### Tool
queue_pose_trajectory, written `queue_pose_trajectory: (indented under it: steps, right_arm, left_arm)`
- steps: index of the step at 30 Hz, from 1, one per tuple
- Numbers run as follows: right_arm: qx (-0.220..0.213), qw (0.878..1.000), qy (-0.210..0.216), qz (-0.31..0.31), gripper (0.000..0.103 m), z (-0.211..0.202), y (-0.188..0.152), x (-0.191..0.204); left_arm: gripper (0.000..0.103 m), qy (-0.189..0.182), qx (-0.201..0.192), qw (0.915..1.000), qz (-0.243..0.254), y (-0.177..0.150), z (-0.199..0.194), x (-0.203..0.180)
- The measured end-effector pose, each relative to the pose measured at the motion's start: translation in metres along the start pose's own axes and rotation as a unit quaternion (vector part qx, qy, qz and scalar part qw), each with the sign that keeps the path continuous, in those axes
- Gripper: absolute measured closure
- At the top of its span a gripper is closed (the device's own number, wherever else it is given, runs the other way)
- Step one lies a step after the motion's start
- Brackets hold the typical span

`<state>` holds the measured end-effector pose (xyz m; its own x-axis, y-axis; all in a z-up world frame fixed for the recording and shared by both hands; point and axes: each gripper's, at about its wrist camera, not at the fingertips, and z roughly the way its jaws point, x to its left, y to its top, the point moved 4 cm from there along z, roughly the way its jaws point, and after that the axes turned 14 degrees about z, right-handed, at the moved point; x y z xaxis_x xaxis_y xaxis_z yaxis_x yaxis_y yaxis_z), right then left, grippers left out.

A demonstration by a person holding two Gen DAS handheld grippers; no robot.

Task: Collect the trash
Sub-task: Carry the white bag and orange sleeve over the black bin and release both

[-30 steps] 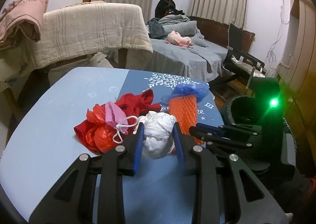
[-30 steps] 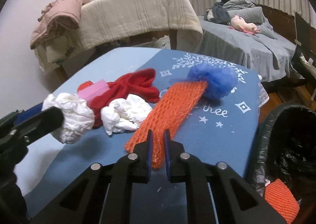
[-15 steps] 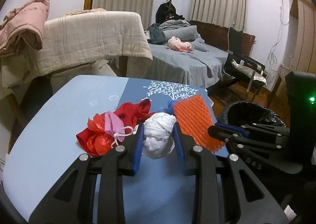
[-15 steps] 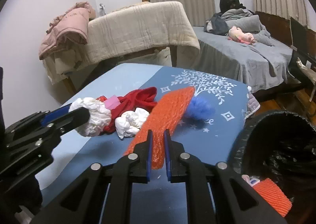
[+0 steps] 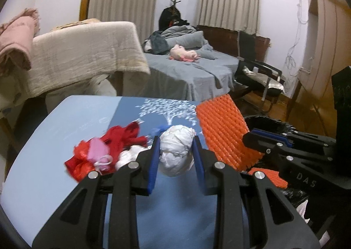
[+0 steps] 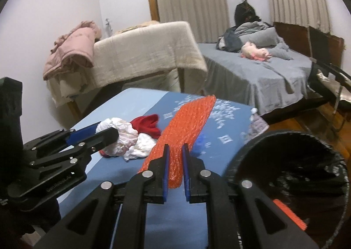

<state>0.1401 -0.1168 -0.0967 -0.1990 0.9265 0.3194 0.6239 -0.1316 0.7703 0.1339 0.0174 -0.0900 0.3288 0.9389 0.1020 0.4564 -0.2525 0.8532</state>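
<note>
My left gripper point(image 5: 176, 141) is shut on a crumpled white paper ball point(image 5: 176, 150) and holds it above the blue table point(image 5: 72, 121); it shows in the right wrist view point(image 6: 118, 137) too. My right gripper point(image 6: 175, 148) is shut on an orange foam net point(image 6: 186, 121), lifted clear of the table; the net also shows in the left wrist view point(image 5: 221, 130). A black-lined trash bin point(image 6: 291, 165) stands at the table's right edge with another orange net point(image 6: 289, 213) inside.
On the table lie a red plastic bag point(image 5: 81, 163), a pink mask point(image 5: 99, 151), a red cloth point(image 6: 148, 125), another white paper wad point(image 6: 141, 147) and a blue mesh piece point(image 6: 200, 139). A bed point(image 5: 188, 73), a blanket-draped rack point(image 5: 83, 51) and a chair point(image 5: 258, 77) stand beyond.
Both grippers rose and shifted right toward the bin, carrying the paper ball and the orange net. The net came off the table and left the blue mesh piece behind.
</note>
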Motion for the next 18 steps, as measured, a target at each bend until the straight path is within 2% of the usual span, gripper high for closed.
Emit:
queue_pose_trajectory:
  steps: [9,18]
  right_arm:
    - [-0.031,0.997,-0.064,0.031,0.092,-0.033,0.013,-0.062]
    - [-0.038,0.987,-0.137,0.069,0.092,-0.056,0.005,-0.132]
  left_arm:
    - [0.074,-0.054,-0.017,0.9980,0.029,0.026,0.018,-0.057]
    - [0.074,-0.117,-0.017,0.9911,0.060,0.040,0.055,-0.126]
